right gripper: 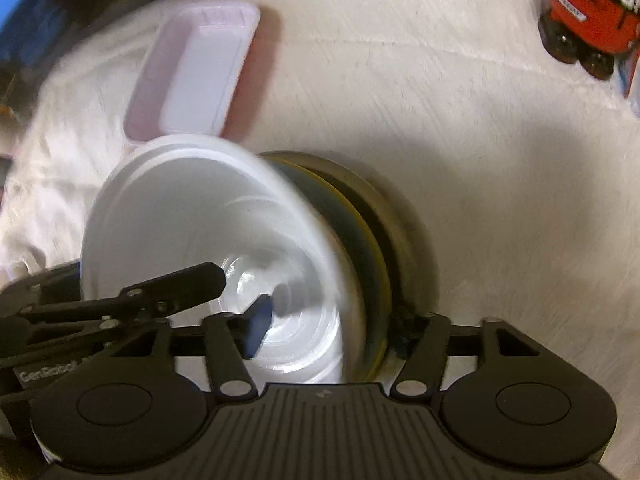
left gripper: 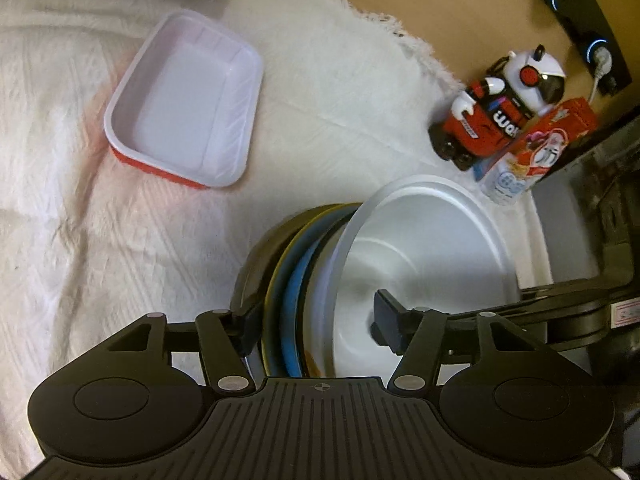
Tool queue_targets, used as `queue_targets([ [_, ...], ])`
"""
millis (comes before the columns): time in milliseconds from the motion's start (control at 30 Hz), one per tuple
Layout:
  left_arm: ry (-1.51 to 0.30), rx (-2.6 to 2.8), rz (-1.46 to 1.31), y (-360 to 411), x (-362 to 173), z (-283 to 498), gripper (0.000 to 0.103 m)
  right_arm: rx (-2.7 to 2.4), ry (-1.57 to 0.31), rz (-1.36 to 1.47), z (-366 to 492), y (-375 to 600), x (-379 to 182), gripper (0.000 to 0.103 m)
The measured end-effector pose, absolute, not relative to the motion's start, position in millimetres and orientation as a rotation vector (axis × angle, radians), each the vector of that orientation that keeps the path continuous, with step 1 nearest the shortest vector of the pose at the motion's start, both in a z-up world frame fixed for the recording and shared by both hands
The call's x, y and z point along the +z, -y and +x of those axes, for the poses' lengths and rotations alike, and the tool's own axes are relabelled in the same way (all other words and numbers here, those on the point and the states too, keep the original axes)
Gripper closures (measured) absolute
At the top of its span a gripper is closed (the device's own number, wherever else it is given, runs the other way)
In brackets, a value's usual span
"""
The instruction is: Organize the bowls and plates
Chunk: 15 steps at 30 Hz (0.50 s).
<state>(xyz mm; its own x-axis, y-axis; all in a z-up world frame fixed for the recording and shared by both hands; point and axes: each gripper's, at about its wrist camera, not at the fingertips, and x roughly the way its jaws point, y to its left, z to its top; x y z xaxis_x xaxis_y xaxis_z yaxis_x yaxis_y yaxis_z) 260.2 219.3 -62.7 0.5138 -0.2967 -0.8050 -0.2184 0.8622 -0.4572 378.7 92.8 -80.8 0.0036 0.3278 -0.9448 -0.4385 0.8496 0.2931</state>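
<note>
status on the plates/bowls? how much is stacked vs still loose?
Done: several plates and a white bowl look nested into one stack. In hand: both the left claw and the right claw straddle that stack's edge, one finger inside the bowl, one outside; it appears lifted and tilted. Left: the red-and-white rectangular tray lies apart on the white cloth.

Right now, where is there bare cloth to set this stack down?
Both tools, left and right, clamp the stack of plates and bowls. Bare white cloth lies open left of the stack, below the red tray, and between the tray and the toy robot. It is crowded by the toy robot and the carton beside it.
</note>
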Motion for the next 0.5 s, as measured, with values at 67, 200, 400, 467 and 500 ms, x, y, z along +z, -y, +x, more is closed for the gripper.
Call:
queue_targets([
  [67, -1.044, -0.054, -0.545, -219, -63, 260, 0.045, 0.601, -1.454, -0.092, 379, -88, -79, 0.037],
  [200, -1.056, -0.040, -0.517, -217, -64, 260, 0.055, 0.610, -1.453, -0.097, 379, -85, -73, 0.038],
  [400, -1.076, -0.016, -0.549, -221, -70, 261, 0.065, 0.619, -1.441, -0.024, 390, -70, -65, 0.039],
  [467, -1.081, -0.013, -0.550, -221, -69, 262, 0.066, 0.623, -1.419, -0.043, 389, -70, -61, 0.038],
  [500, -1.080, -0.009, -0.544, -221, -68, 261, 0.066, 0.622, -1.381, -0.071, 387, -71, -56, 0.037],
])
